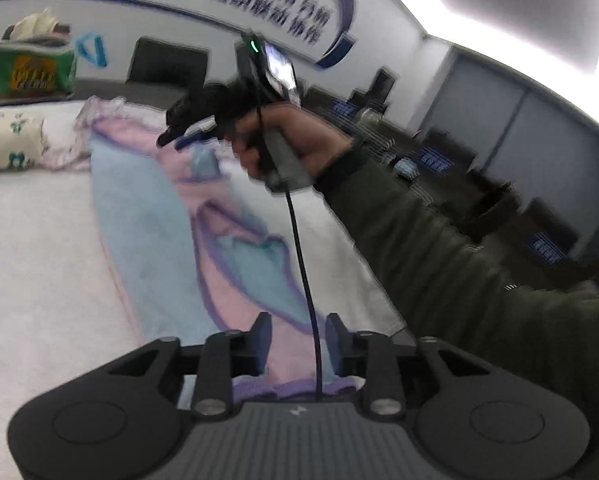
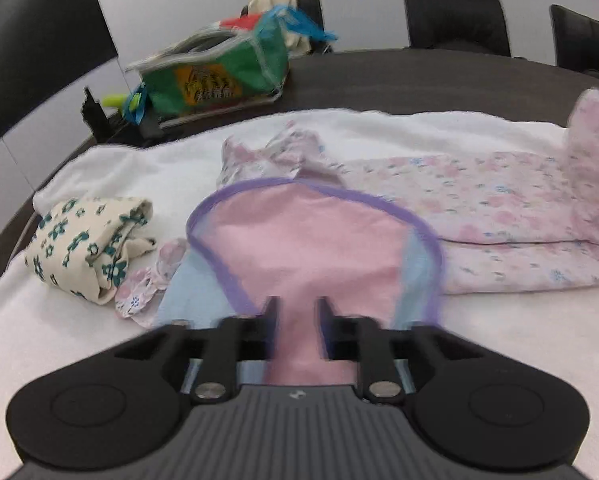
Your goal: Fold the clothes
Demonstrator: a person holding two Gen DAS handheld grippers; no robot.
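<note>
A pink and light-blue garment with purple trim (image 1: 147, 208) hangs stretched between my two grippers above the white-covered table (image 1: 31, 260). In the left wrist view my left gripper (image 1: 298, 332) is shut on its near end. At the far end a person's hand (image 1: 299, 140) holds the right gripper (image 1: 179, 138), which pinches the cloth. In the right wrist view the right gripper (image 2: 298, 312) is shut on the pink garment (image 2: 311, 240), whose purple-edged hem curves out ahead of the fingers.
A pink floral garment (image 2: 499, 200) lies spread behind. A folded cream piece with green flowers (image 2: 87, 240) sits at the left. A green bag (image 2: 215, 72) stands on the dark table (image 2: 419, 80), with black chairs (image 2: 455, 16) beyond. A black cable (image 1: 303, 264) hangs from the right gripper.
</note>
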